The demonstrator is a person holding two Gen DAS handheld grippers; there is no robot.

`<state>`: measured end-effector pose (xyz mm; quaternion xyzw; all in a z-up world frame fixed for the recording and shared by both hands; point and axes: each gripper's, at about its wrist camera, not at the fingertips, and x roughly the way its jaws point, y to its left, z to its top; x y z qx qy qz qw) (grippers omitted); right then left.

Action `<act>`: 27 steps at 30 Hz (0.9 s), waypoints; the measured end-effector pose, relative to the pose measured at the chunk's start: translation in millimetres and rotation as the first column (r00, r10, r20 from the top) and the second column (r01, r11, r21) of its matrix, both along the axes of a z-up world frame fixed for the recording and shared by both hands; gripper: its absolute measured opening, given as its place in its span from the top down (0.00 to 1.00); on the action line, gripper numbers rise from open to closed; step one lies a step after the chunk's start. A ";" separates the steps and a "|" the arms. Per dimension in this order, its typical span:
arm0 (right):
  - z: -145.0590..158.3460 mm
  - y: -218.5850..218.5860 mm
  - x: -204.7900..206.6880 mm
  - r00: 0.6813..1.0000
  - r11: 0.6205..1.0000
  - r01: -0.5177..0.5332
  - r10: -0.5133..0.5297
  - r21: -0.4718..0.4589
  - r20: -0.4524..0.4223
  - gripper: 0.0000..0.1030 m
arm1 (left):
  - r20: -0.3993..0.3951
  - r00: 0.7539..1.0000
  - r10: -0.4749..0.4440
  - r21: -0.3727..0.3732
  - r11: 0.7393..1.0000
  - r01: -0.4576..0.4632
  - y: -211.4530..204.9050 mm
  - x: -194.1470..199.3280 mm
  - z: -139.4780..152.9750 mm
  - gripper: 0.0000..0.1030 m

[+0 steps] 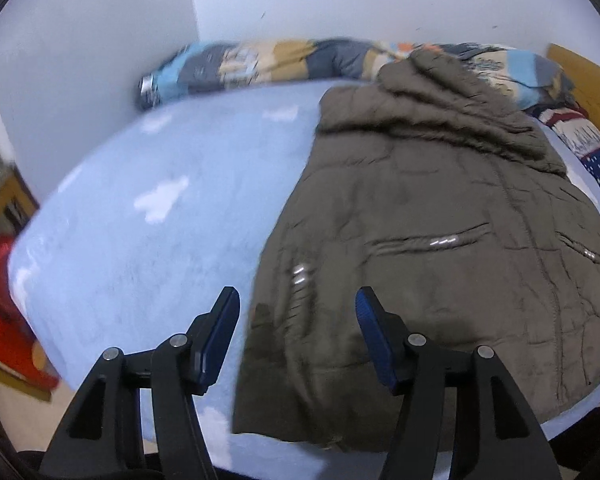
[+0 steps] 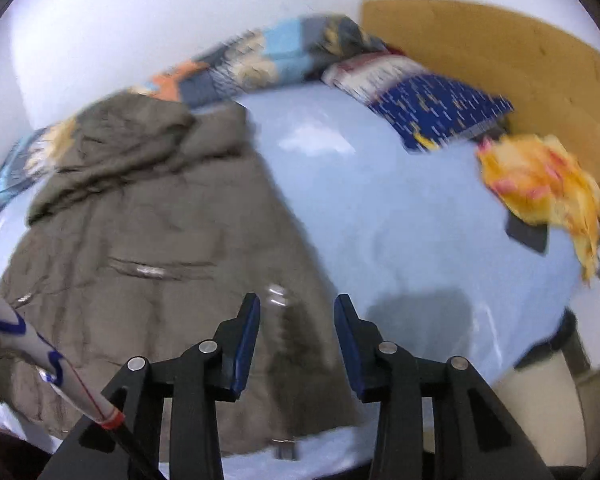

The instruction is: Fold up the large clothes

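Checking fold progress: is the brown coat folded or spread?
Partly folded: the brown coat lies flat on the bed, sides tucked in, no sleeves showing.

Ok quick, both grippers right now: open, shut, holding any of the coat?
Left gripper: open, nothing between the jaws, above the brown coat.
Right gripper: open, holding nothing, above the coat's edge.

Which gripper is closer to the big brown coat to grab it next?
Probably the left. The left gripper, jaws open and empty, hangs right over the brown coat's near edge. The right gripper, also open and empty, points mostly at the blue bedsheet beside it.
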<state>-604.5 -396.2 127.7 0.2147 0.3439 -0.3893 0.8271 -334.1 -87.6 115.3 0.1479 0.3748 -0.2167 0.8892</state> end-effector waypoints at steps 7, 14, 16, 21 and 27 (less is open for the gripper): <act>-18.8 69.5 67.4 0.947 0.952 -0.307 0.307 0.017 -0.093 0.59 | -0.001 0.983 -0.184 0.061 0.981 0.183 -63.9 -44.9 -26.4 0.39; -42.0 105.5 94.1 0.888 0.910 -0.407 0.374 -0.082 -0.266 0.59 | 0.002 0.971 -0.239 0.147 0.961 0.236 -85.1 -58.9 -51.0 0.39; -47.4 107.3 97.6 0.881 0.907 -0.413 0.374 -0.087 -0.288 0.59 | -0.004 0.971 -0.241 0.153 0.959 0.239 -87.0 -57.7 -53.5 0.39; -52.3 110.2 100.0 0.873 0.904 -0.418 0.372 -0.088 -0.316 0.58 | -0.001 0.969 -0.246 0.165 0.956 0.243 -90.2 -64.3 -55.7 0.39; -54.4 111.9 108.2 0.865 0.902 -0.420 0.366 -0.097 -0.343 0.56 | 0.011 0.967 -0.253 0.181 0.952 0.247 -92.5 -66.3 -59.2 0.39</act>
